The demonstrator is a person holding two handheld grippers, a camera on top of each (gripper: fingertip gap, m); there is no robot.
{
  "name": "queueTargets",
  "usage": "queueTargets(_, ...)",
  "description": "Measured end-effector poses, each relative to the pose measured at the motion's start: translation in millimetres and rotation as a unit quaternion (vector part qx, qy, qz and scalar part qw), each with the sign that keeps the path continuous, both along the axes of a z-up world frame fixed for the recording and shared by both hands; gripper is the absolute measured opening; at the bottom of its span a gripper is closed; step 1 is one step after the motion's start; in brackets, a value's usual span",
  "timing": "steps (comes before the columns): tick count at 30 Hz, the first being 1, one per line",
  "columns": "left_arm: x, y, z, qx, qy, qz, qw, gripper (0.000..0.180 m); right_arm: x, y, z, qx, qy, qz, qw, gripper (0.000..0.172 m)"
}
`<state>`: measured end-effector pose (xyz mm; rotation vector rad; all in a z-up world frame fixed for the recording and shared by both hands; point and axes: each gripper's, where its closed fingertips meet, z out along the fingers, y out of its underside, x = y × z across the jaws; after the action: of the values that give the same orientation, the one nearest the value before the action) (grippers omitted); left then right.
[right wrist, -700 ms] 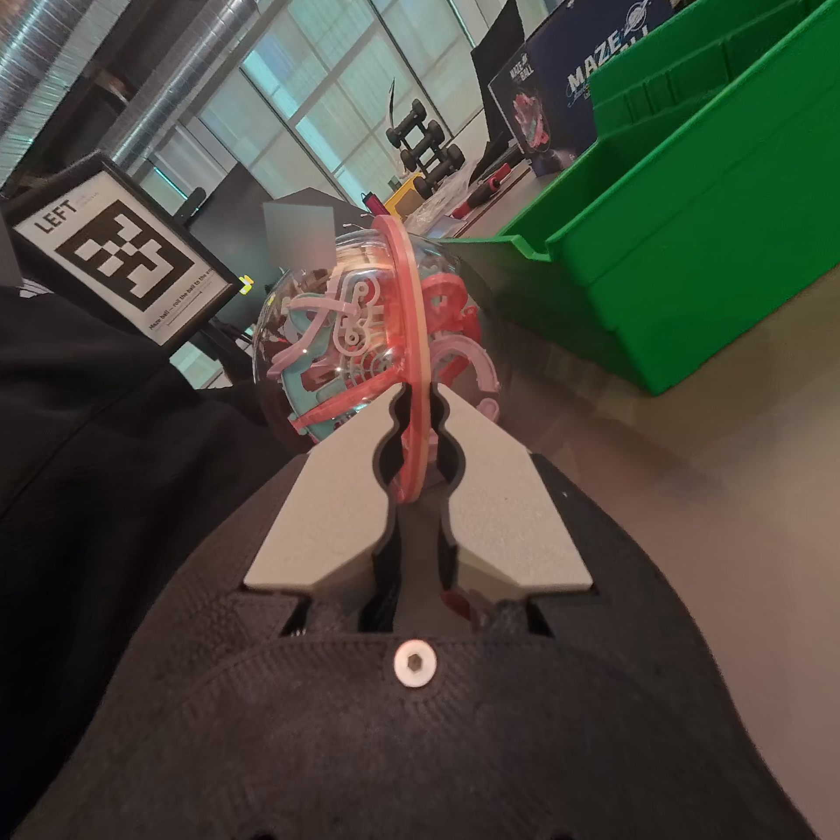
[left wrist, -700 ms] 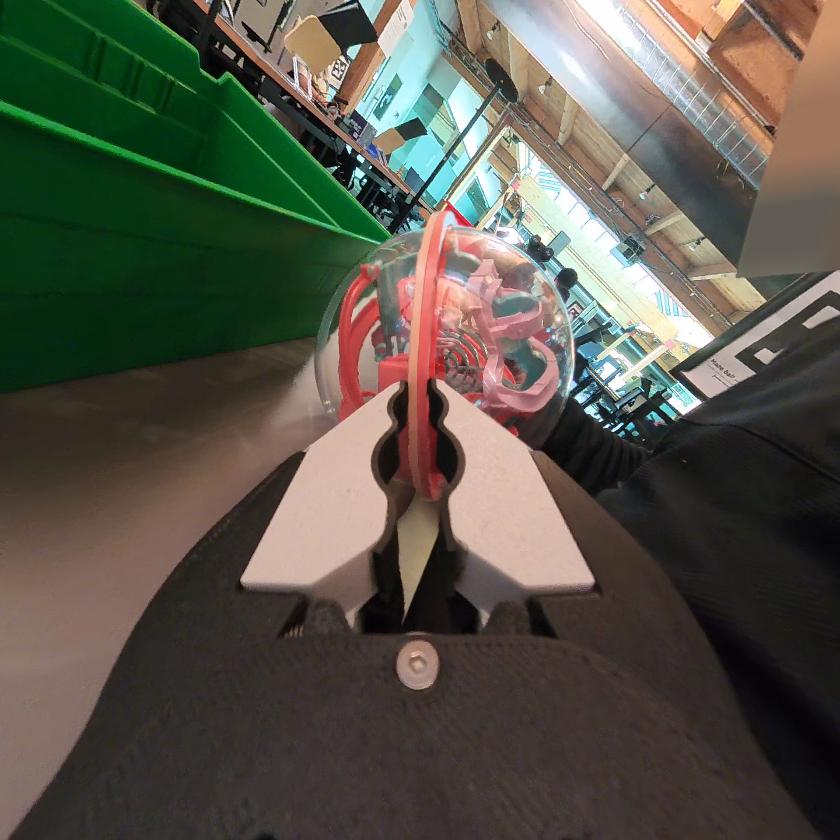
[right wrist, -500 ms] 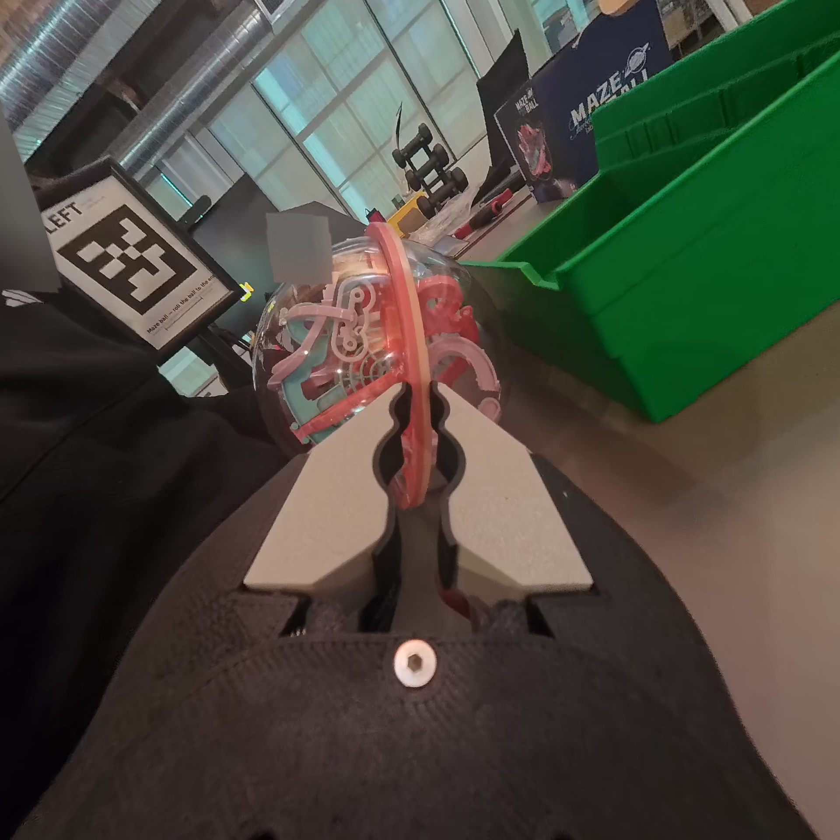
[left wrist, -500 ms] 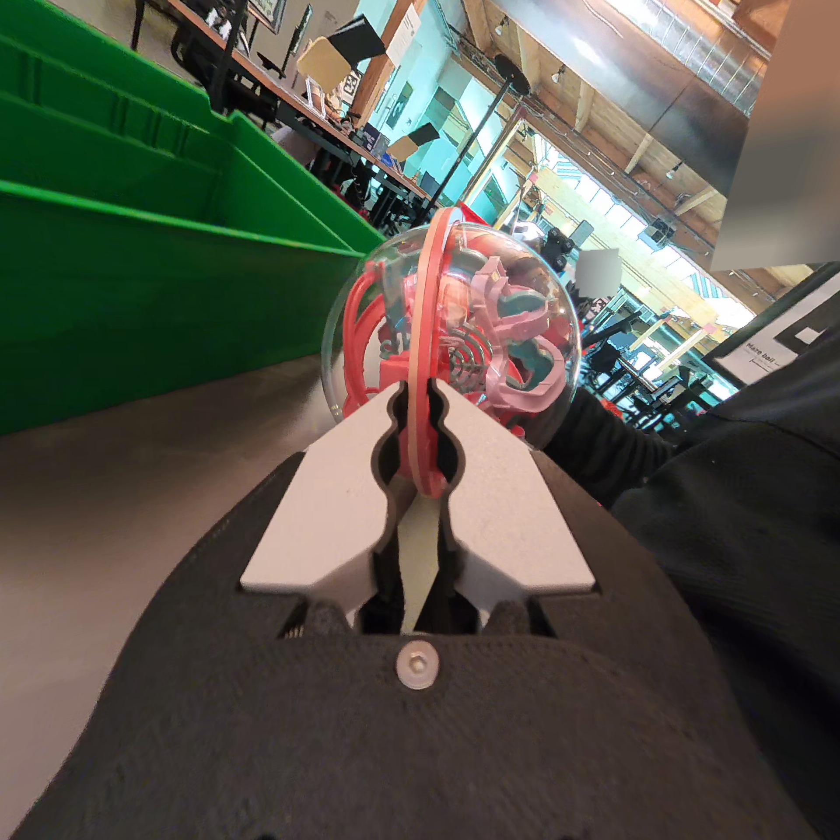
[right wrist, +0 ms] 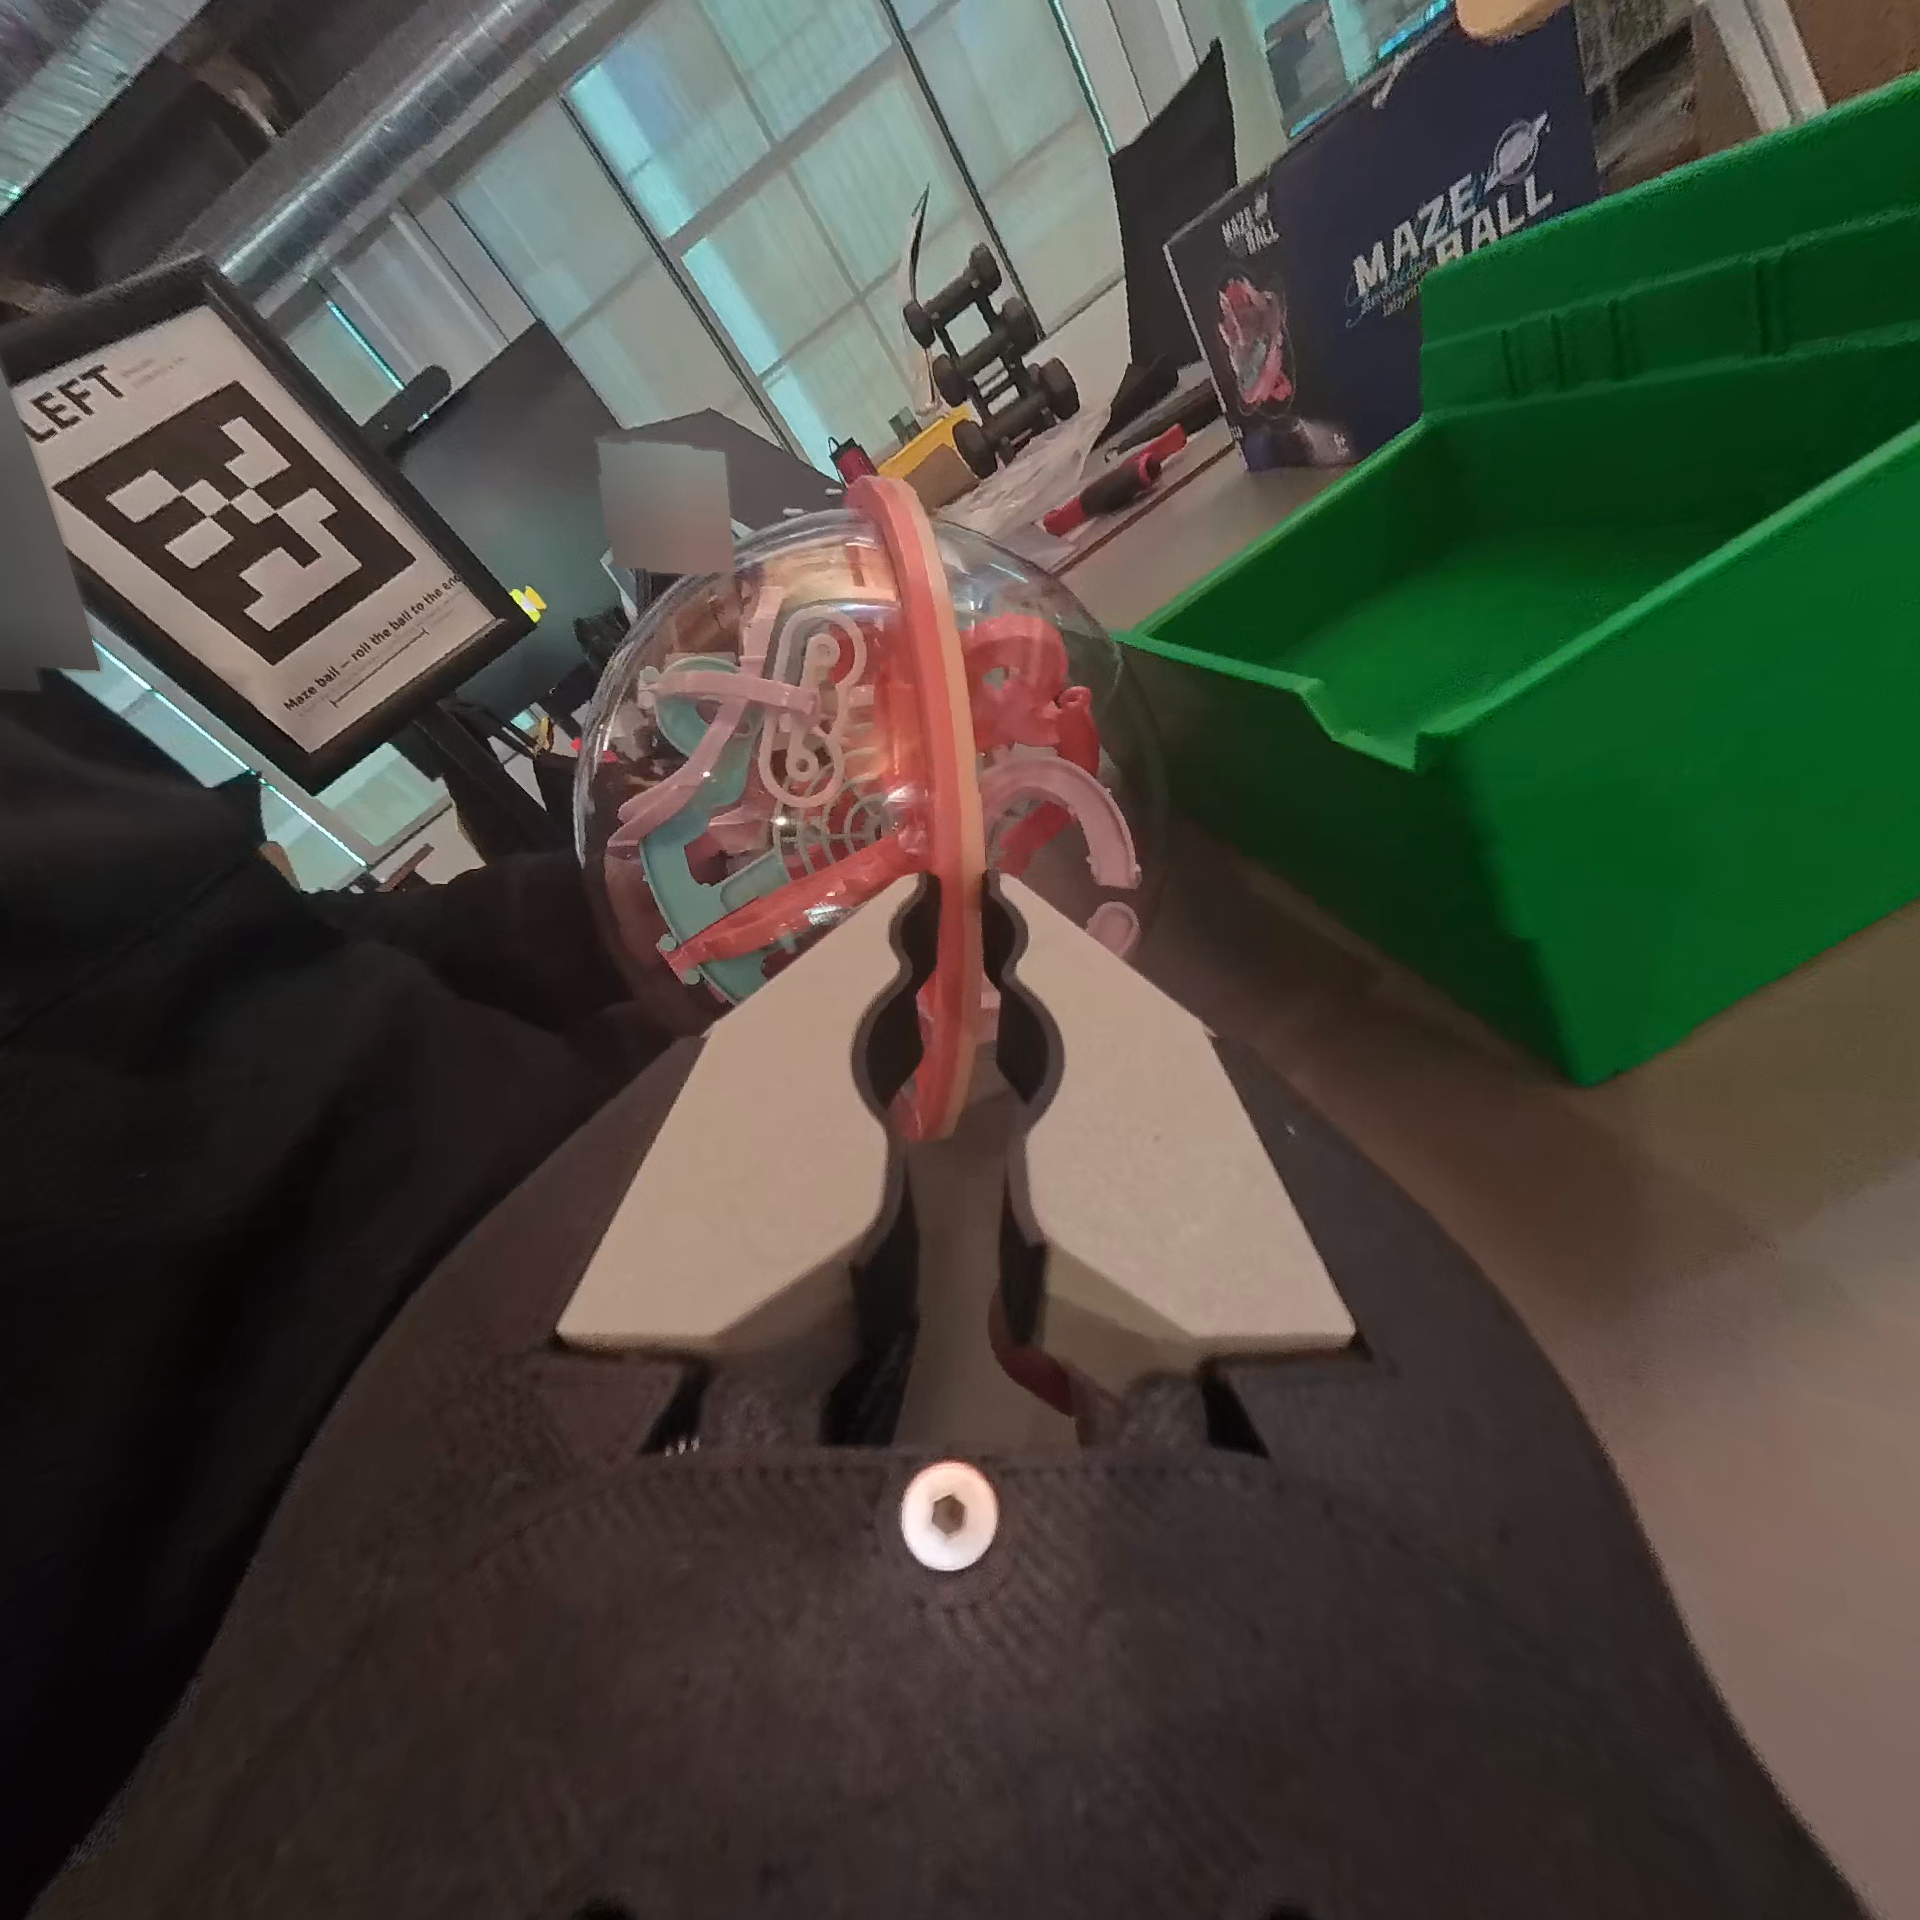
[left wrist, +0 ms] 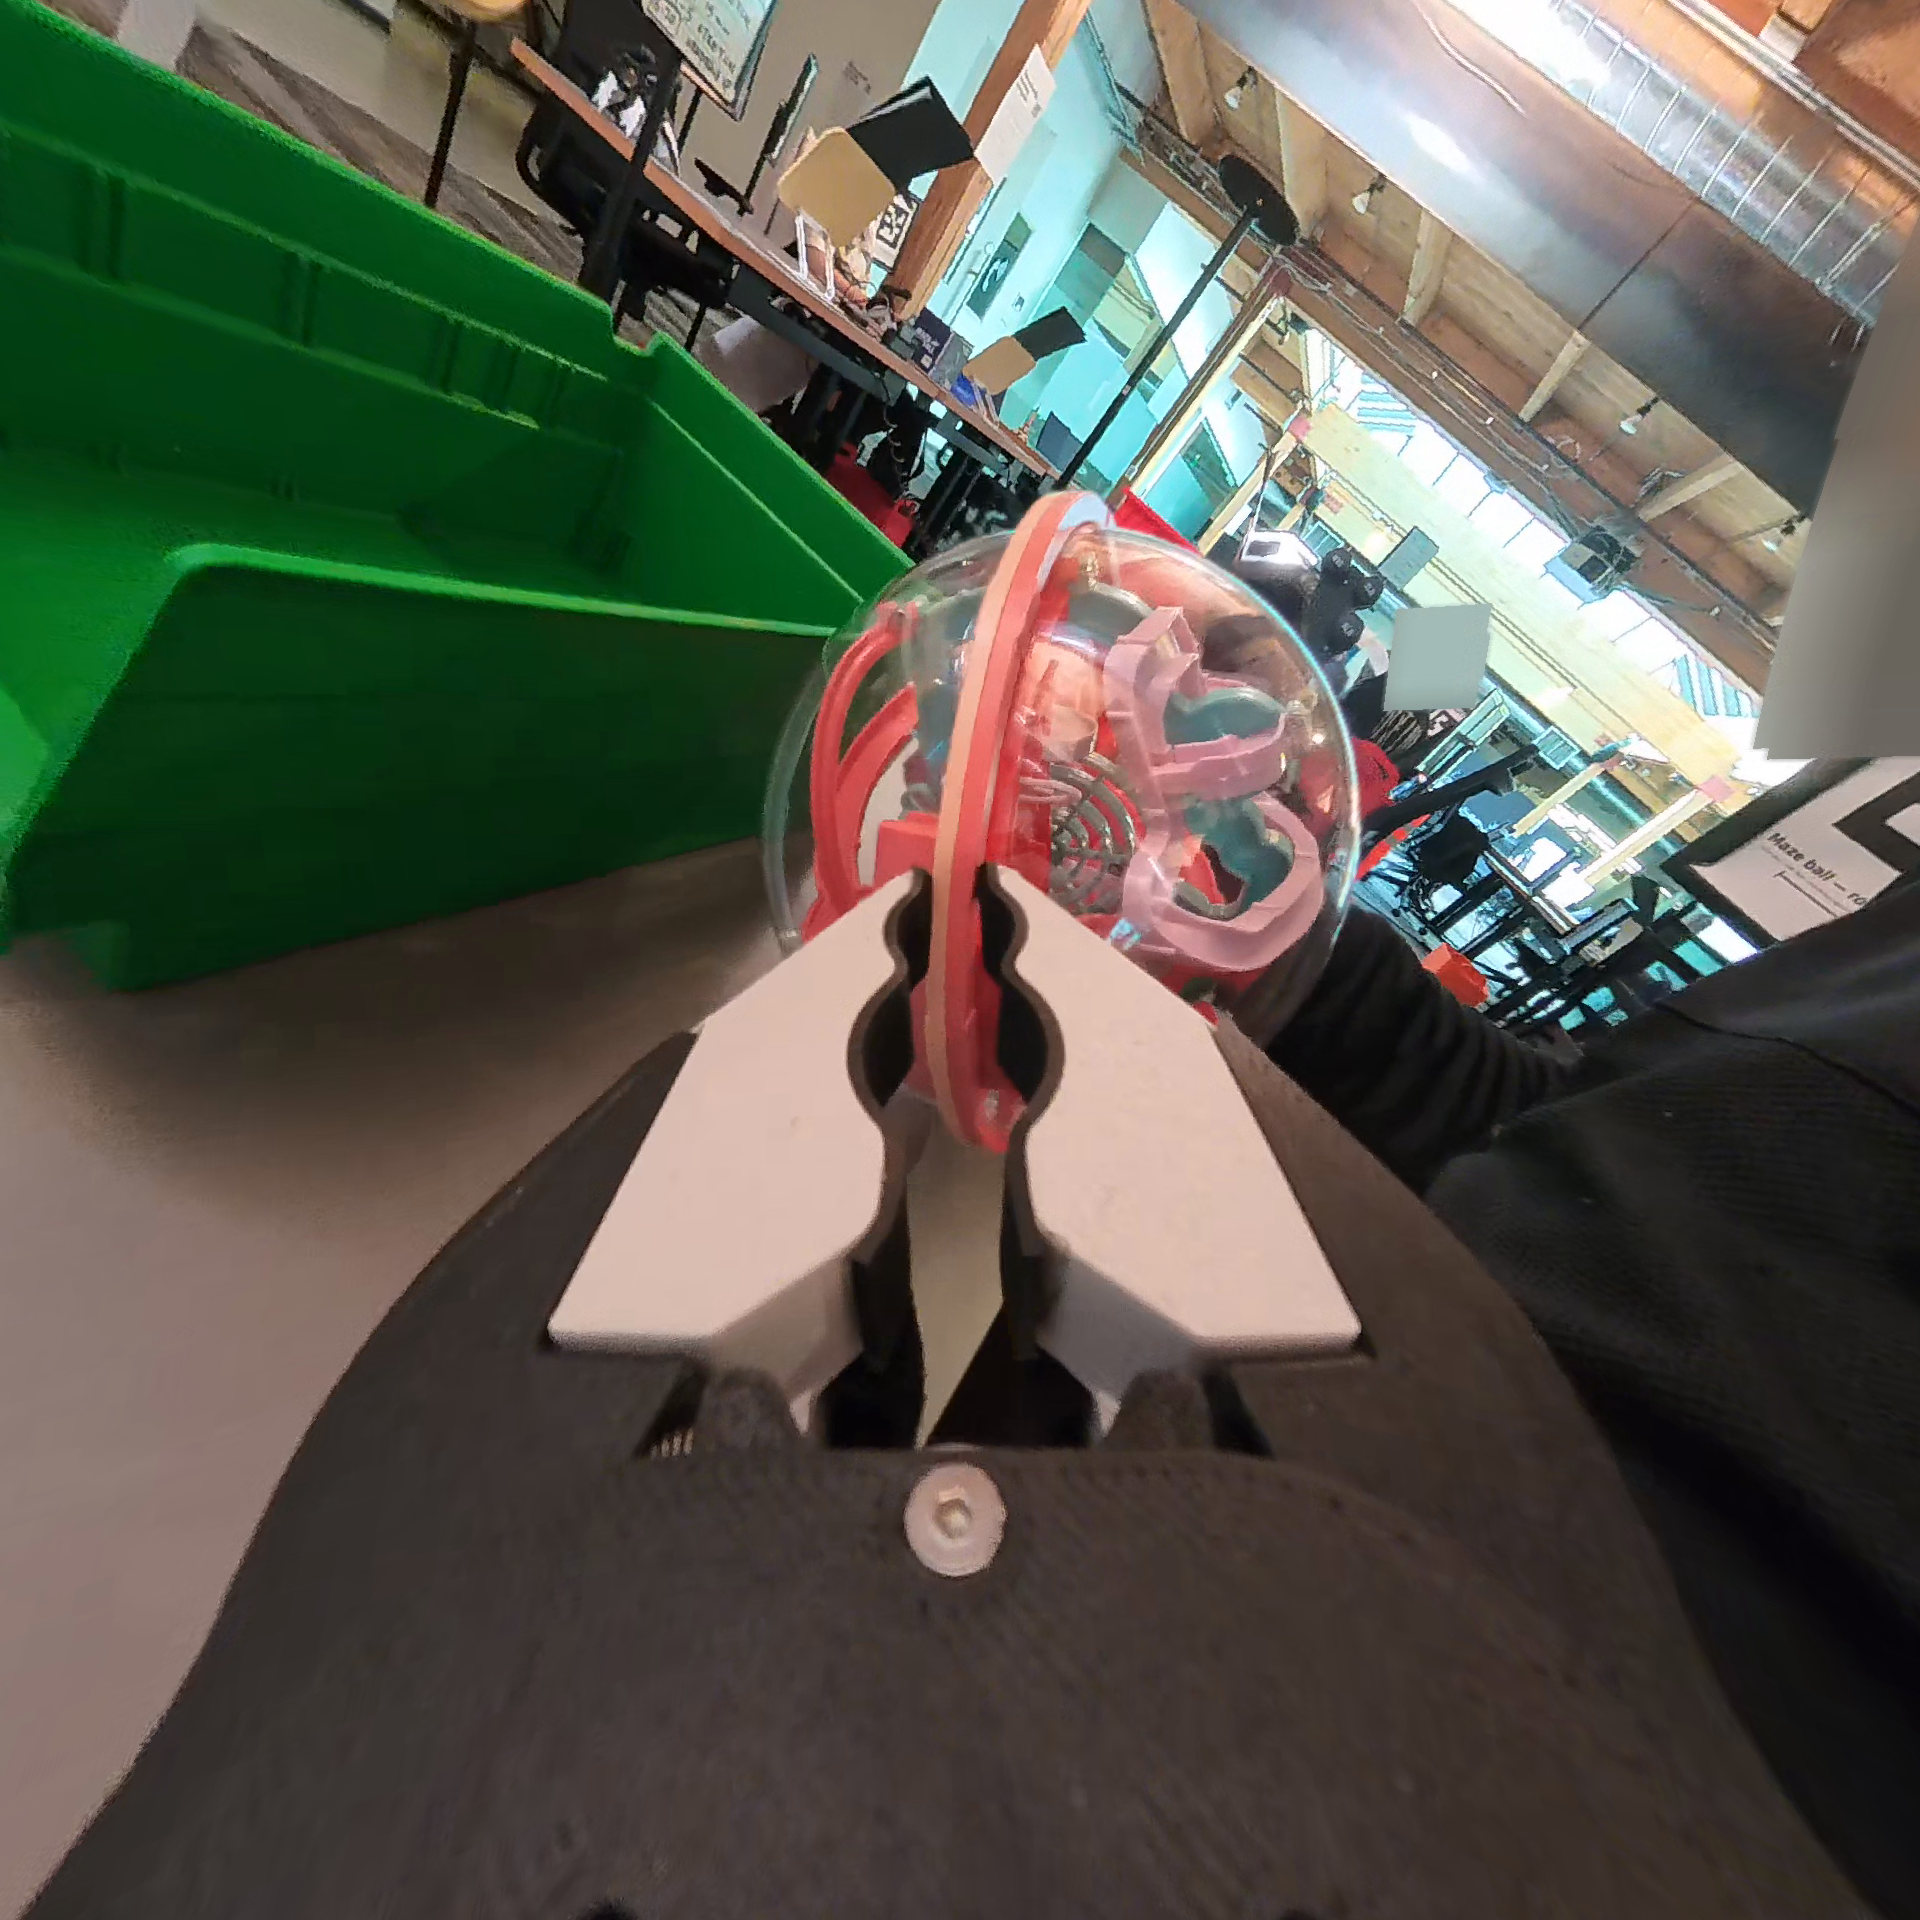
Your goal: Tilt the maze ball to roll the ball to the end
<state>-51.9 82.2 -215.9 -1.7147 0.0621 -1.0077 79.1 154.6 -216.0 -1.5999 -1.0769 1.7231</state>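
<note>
1. Two tools are in use, each clenched on the same object. The left tool (left wrist: 958,894) has both pale fingers (left wrist: 790,1049) pressed against the red equatorial rim of the maze ball (left wrist: 1060,748); the rim passes between the fingertips and into the notched gap behind them.
2. The right tool (right wrist: 958,891) grips the same red rim from the opposite side, its fingers (right wrist: 1122,1070) closed on the band in like manner.
3. The maze ball (right wrist: 862,769) is a clear sphere with red, pink and teal tracks inside. It is held between the two tools, above the tabletop (left wrist: 312,1091), with its rim close to upright in both views.
4. The small rolling ball inside cannot be picked out with certainty.
5. A green bin (left wrist: 416,665) stands on the tabletop beside the maze ball, apart from it; the right wrist view shows the same green bin (right wrist: 1610,727).
6. A dark sleeve (left wrist: 1714,1195) fills the side of each view nearest the person.
7. A framed marker card (right wrist: 239,530) stands behind the sphere in the right wrist view.
8. A dark blue product box (right wrist: 1382,270) stands beyond the bin.
</note>
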Motion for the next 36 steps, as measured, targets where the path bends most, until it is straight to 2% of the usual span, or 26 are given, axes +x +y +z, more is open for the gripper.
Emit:
queueTargets(5, -3, -4, 9, -0.015, -0.021, -0.001, 1.0, 0.007, -5, -1, -6, -0.035, -0.026, 0.012, 0.999, 0.007)
queueTargets(11, -7, -8, 1, -0.051, -0.011, 0.006, 0.999, 0.007, -11, -3, -21, -0.056, -0.061, 0.015, 0.996, 0.006)
queueTargets(17, -11, -10, -5, -0.061, -0.004, 0.008, 0.998, 0.007, -16, -4, -26, -0.028, -0.072, 0.012, 0.997, 0.006)
queueTargets(21, -11, -11, -3, -0.068, -0.007, -0.003, 0.998, 0.007, -17, -4, -23, -0.045, -0.067, 0.022, 0.996, 0.006)
queueTargets(27, -6, -13, 3, -0.086, -0.053, -0.028, 0.994, 0.007, -17, 1, -17, -0.106, -0.057, 0.035, 0.992, 0.006)
queueTargets(32, -9, -12, -3, -0.112, -0.1, -0.022, 0.988, 0.007, -18, 0, -24, -0.124, -0.071, 0.043, 0.989, 0.006)
queueTargets(36, -8, -13, -8, -0.125, -0.107, -0.024, 0.986, 0.006, -19, 1, -26, -0.136, -0.076, 0.038, 0.987, 0.006)
